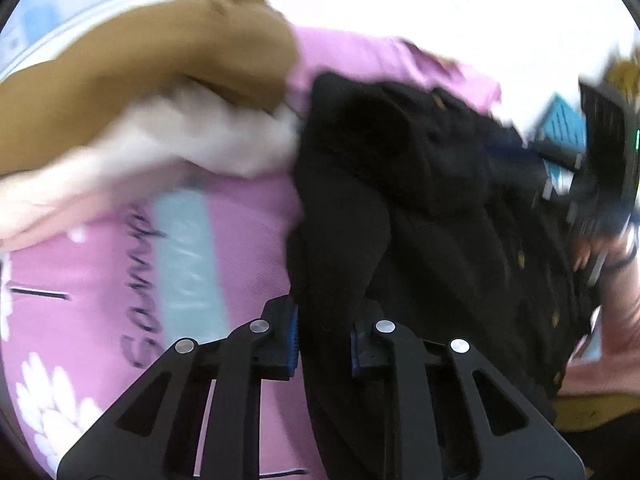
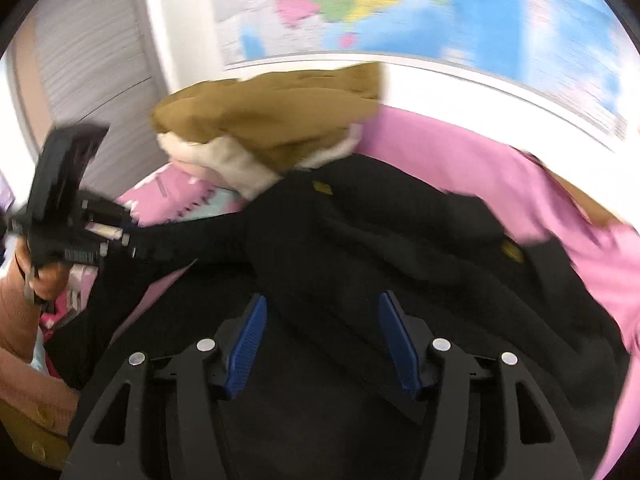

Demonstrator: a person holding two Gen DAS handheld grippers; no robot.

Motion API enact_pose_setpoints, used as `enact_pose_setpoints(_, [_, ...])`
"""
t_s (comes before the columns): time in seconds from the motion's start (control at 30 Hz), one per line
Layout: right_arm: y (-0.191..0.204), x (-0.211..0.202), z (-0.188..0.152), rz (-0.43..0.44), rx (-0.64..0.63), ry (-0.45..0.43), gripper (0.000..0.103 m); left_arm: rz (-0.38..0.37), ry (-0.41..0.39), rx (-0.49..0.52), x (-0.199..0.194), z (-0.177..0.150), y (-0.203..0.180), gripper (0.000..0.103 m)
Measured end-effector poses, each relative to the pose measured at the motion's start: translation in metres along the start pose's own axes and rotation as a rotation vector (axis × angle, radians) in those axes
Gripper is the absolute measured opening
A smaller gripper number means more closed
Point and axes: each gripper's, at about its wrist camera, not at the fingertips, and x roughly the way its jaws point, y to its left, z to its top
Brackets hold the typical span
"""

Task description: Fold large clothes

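Note:
A black coat with gold buttons [image 1: 420, 200] lies rumpled on a pink printed bedsheet [image 1: 100, 272]. My left gripper [image 1: 325, 340] is shut on a fold of the black coat, which fills the gap between its blue pads. My right gripper [image 2: 323, 344] is open, its blue pads spread wide just above the coat [image 2: 360, 248]. The right gripper also shows at the right edge of the left wrist view [image 1: 592, 168], at the coat's far side. The left gripper shows at the left of the right wrist view [image 2: 76, 216], holding a stretched part of the coat.
A tan jacket with cream fleece lining [image 1: 152, 92] lies bunched behind the black coat, also in the right wrist view [image 2: 272, 128]. A colourful wall map [image 2: 400, 8] hangs behind the bed. A grey shuttered door [image 2: 92, 80] is at the left.

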Motion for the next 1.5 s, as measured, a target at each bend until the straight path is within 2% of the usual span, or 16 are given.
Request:
enact_pose_setpoints(0.1, [0.026, 0.024, 0.019, 0.025, -0.039, -0.013, 0.056, -0.005, -0.045, -0.088, -0.021, 0.010, 0.031, 0.019])
enact_pose_setpoints(0.17, [0.034, 0.038, 0.027, 0.035, -0.049, -0.013, 0.053, 0.024, -0.057, -0.121, -0.027, 0.010, 0.042, 0.029])
enact_pose_setpoints(0.23, [0.041, 0.059, 0.030, 0.032, -0.078, 0.036, 0.040, 0.069, -0.044, -0.161, -0.024, 0.008, 0.059, 0.049])
enact_pose_setpoints(0.27, [0.043, 0.068, 0.027, 0.035, -0.087, 0.074, 0.037, 0.067, -0.036, -0.172, -0.021, 0.005, 0.063, 0.049])
enact_pose_setpoints(0.4, [0.050, 0.085, 0.011, 0.026, -0.129, 0.169, 0.033, -0.018, -0.023, -0.165, -0.014, -0.010, 0.065, 0.051])
enact_pose_setpoints(0.53, [0.042, 0.062, 0.011, 0.069, -0.039, 0.147, 0.034, -0.073, -0.071, -0.091, -0.030, -0.026, 0.052, 0.072])
enact_pose_setpoints(0.73, [0.078, 0.013, 0.014, 0.368, -0.037, 0.060, 0.043, -0.080, -0.106, -0.053, -0.042, -0.040, 0.043, 0.073])
enact_pose_setpoints(0.87, [0.131, 0.050, 0.011, 0.469, -0.097, 0.186, 0.051, -0.100, -0.116, -0.089, -0.041, -0.045, 0.049, 0.073])
enact_pose_setpoints(0.97, [0.150, 0.082, 0.004, 0.466, -0.091, 0.269, 0.057, -0.109, -0.119, -0.096, -0.045, -0.050, 0.049, 0.073])
enact_pose_setpoints(1.0, [0.153, 0.096, 0.002, 0.510, -0.050, 0.315, 0.052, -0.118, -0.120, -0.095, -0.047, -0.052, 0.049, 0.073])
enact_pose_setpoints(1.03, [0.154, 0.104, 0.001, 0.543, -0.022, 0.335, 0.026, -0.121, -0.120, -0.096, -0.048, -0.054, 0.050, 0.073])
enact_pose_setpoints(1.07, [0.156, 0.109, 0.001, 0.574, -0.016, 0.347, 0.014, -0.115, -0.118, -0.096, -0.049, -0.057, 0.050, 0.073])
enact_pose_setpoints(1.1, [0.159, 0.107, 0.005, 0.595, -0.017, 0.337, 0.007, -0.113, -0.120, -0.096, -0.051, -0.060, 0.050, 0.073])
enact_pose_setpoints(1.23, [0.154, 0.061, 0.044, 0.632, -0.038, 0.207, 0.007, -0.163, -0.156, -0.110, -0.069, -0.063, 0.057, 0.073])
enact_pose_setpoints(1.37, [0.141, -0.010, 0.103, 0.564, -0.120, 0.050, 0.007, -0.242, -0.238, -0.090, -0.098, -0.053, 0.055, 0.076])
enact_pose_setpoints(1.5, [0.114, -0.066, 0.132, 0.420, -0.198, 0.012, 0.007, -0.289, -0.291, 0.001, -0.113, -0.039, 0.030, 0.081])
